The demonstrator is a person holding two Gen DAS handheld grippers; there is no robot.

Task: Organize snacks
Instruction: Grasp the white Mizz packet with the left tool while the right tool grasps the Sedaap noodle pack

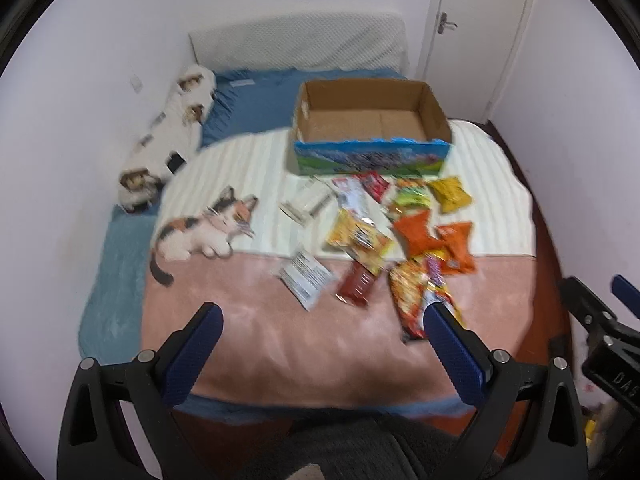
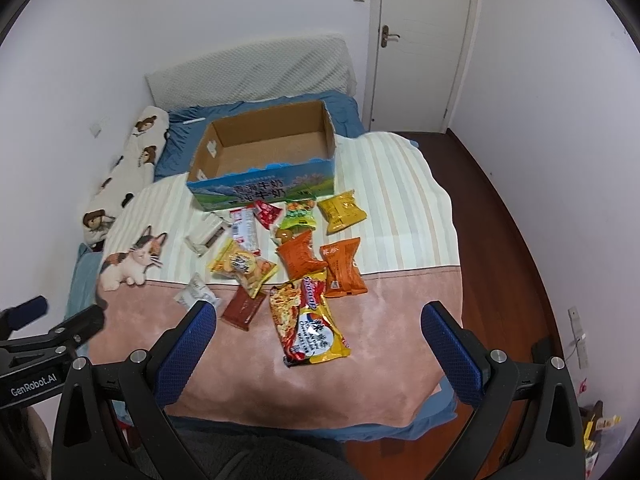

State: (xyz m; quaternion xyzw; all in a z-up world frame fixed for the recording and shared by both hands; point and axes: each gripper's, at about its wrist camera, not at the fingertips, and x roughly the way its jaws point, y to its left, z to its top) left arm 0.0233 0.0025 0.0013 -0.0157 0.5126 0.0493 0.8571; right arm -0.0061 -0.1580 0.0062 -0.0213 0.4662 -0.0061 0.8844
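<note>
From the left wrist view, the left gripper (image 1: 322, 314) hangs above the near end of the bed (image 1: 280, 344), its blue-padded fingers (image 1: 192, 356) spread wide with nothing between them. A loose pile of snack packets (image 1: 384, 232) lies on the striped cream and pink blanket (image 1: 248, 168), just in front of an empty brown cardboard box with a blue and green printed side (image 1: 370, 128). The nearest packet, a long red and yellow noodle bag (image 1: 416, 296), lies just beyond the right-hand finger. A printed calico cat (image 1: 204, 228) decorates the blanket to the left. This view is blurred. The right gripper's black frame (image 1: 600, 328) shows at the right edge.

From the right wrist view, the right gripper (image 2: 318, 314) also hovers over the pink part of the blanket, fingers (image 2: 184, 356) wide apart and empty. The noodle bag (image 2: 308, 320) lies between and beyond them. Two orange packets (image 2: 320, 264), a yellow packet (image 2: 344, 210), a green packet (image 2: 298, 216) and a dark red flat packet (image 2: 244, 308) lie scattered before the open box (image 2: 264, 160). A white door (image 2: 424, 40) stands behind the bed.
</note>
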